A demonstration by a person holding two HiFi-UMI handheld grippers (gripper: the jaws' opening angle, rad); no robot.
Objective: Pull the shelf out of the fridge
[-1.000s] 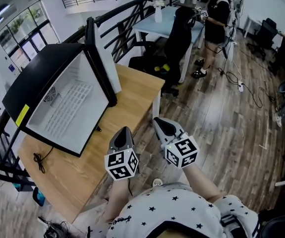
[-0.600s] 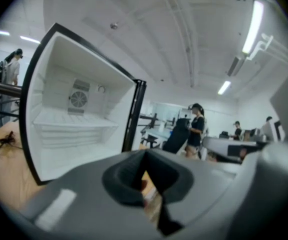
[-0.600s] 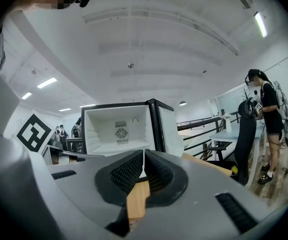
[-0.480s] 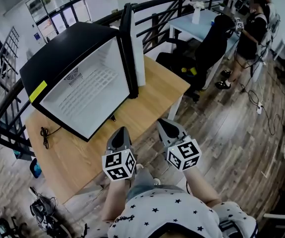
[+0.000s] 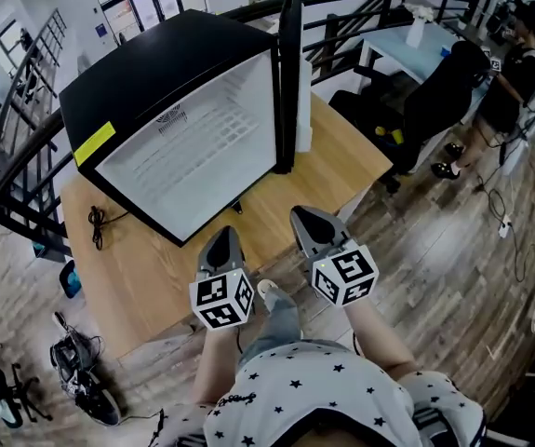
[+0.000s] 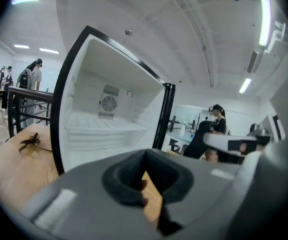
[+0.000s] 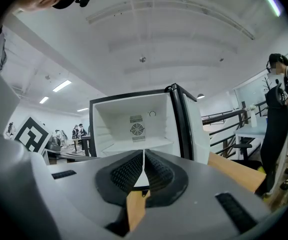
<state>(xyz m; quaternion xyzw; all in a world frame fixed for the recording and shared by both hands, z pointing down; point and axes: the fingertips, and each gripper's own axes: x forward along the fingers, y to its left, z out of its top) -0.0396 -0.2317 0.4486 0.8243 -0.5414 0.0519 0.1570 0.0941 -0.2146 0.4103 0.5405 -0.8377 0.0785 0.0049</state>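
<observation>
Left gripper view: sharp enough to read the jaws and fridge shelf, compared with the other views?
Left gripper view: left gripper blurred, fridge interior washed bright, shelf edge faint. Right gripper view: right gripper pad ribbing crisp, fan readable. Head view: strong barrel distortion, yet shelf wires clear.

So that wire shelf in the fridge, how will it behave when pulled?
Probably light and fairly stiff: the shelf looks like a thin white wire grid. It may tip once clear of the side walls. The fridge could slide on the smooth table.
</observation>
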